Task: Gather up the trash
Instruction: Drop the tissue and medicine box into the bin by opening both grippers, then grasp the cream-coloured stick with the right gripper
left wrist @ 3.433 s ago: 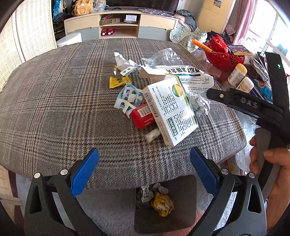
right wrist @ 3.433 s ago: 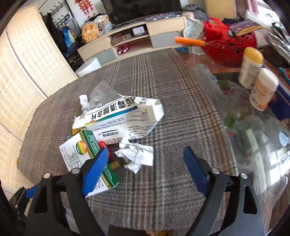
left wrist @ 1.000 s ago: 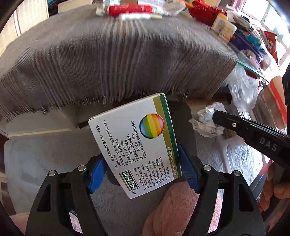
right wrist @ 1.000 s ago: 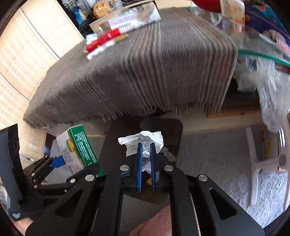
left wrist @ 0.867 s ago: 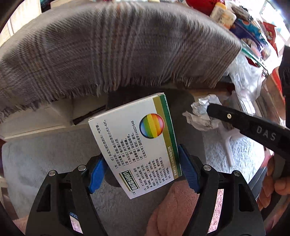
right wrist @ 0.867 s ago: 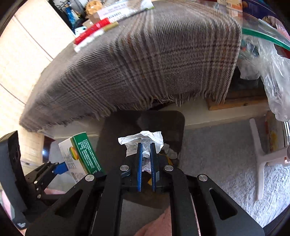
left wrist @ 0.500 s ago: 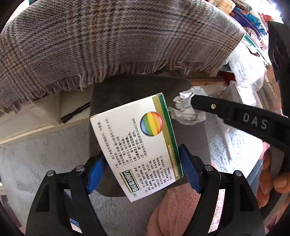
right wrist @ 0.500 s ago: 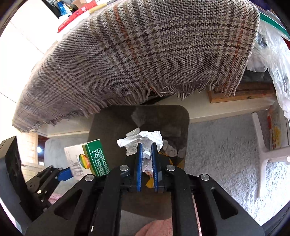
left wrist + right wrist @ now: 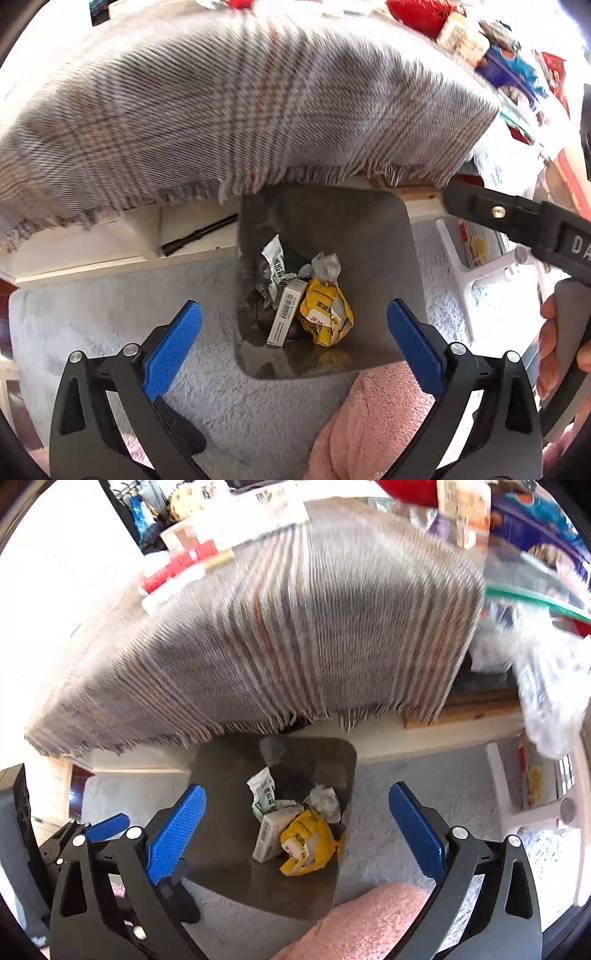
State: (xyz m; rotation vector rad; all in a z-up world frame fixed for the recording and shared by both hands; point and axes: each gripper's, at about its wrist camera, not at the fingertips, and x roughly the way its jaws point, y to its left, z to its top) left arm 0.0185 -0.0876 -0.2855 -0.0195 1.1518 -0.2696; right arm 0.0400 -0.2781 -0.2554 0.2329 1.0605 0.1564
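A dark grey bin (image 9: 369,229) stands on the floor below the table edge. In it lie a white medicine box (image 9: 284,314), a yellow wrapper (image 9: 325,314), a crumpled white paper (image 9: 325,266) and a green-and-white sachet (image 9: 275,269). My left gripper (image 9: 293,305) hangs over the bin, its jaws opening wide with nothing between them. My right gripper (image 9: 295,790) is also above the bin (image 9: 221,775), jaws opening and empty. The box (image 9: 269,834) and the crumpled paper (image 9: 325,799) lie below it. More trash, a red tube (image 9: 177,566) among it, stays on the plaid-covered table (image 9: 295,627).
The plaid cloth's fringe (image 9: 240,184) overhangs the bin. A white plastic stool (image 9: 476,273) and a clear plastic bag (image 9: 546,686) are to the right. A pink fuzzy slipper or leg (image 9: 369,417) is near the bin's front. A person's hand (image 9: 554,354) holds the right gripper.
Both grippers opened. The medicine box left the left gripper and the crumpled paper left the right one; both now lie in the bin.
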